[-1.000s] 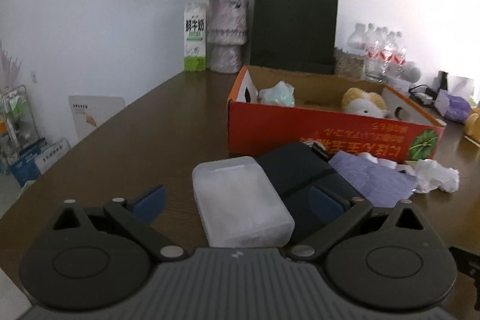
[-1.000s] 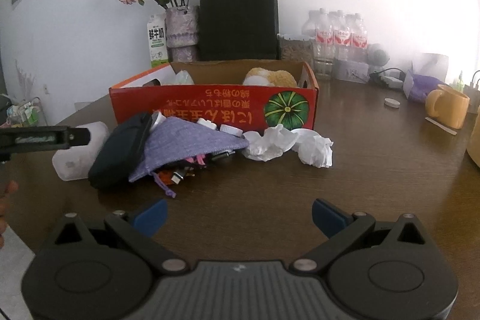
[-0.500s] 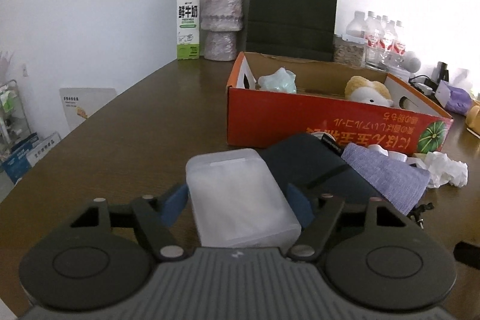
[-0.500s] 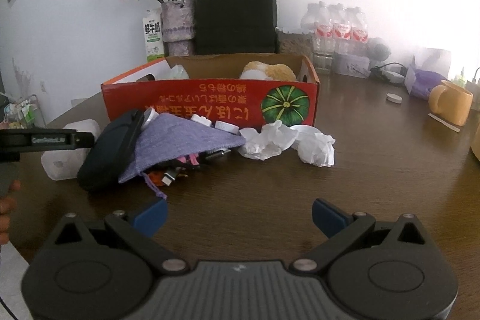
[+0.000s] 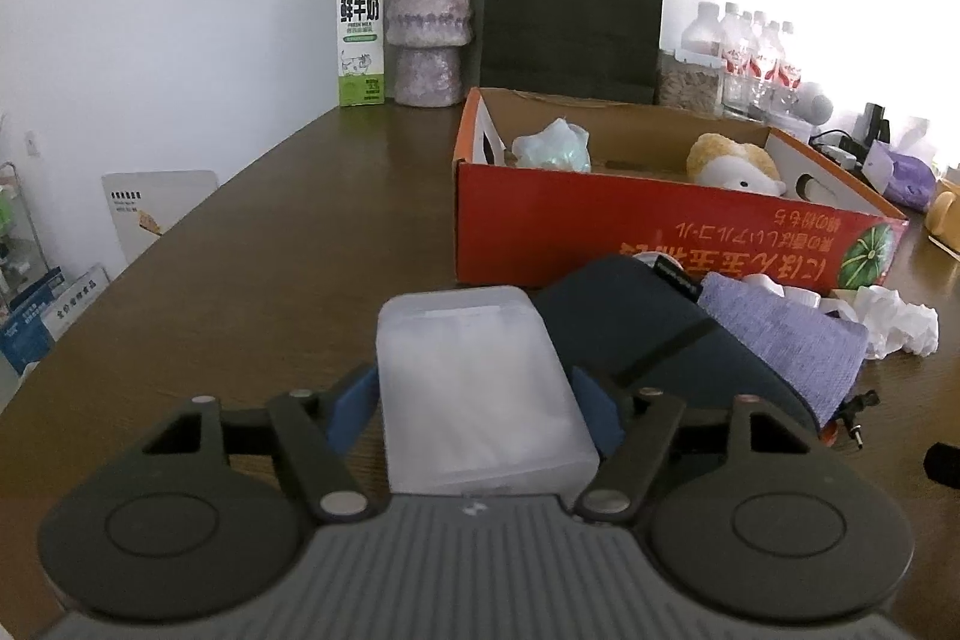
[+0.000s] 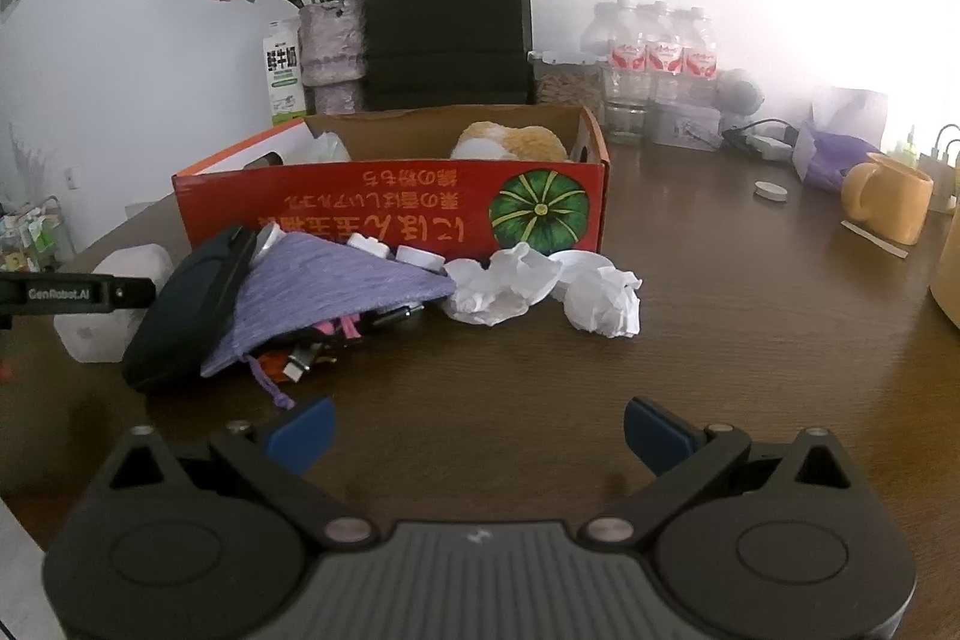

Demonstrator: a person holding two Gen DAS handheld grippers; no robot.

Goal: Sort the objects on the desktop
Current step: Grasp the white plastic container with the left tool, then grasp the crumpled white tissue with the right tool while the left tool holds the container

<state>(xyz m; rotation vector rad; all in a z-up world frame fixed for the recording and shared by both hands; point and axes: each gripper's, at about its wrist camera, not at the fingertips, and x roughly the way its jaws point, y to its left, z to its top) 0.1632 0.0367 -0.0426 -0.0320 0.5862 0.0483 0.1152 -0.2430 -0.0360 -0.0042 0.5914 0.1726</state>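
Red cardboard box point(image 5: 630, 232) holds a plush toy point(image 5: 735, 163) — and pale crumpled wrapping point(image 5: 555, 145).

A frosted white plastic box point(image 5: 480, 394), rectangular with rounded corners and its lid shut, lies flat on the brown table point(image 5: 252, 268) at the near left. To its right, touching it, a dark navy pouch point(image 5: 654, 334) leans under a purple drawstring bag point(image 5: 786, 346) spilling small items. Right of these lie crumpled white tissues point(image 6: 552, 289). Behind them stands an open red cardboard box point(image 5: 630, 235) holding a plush toy point(image 5: 732, 163).
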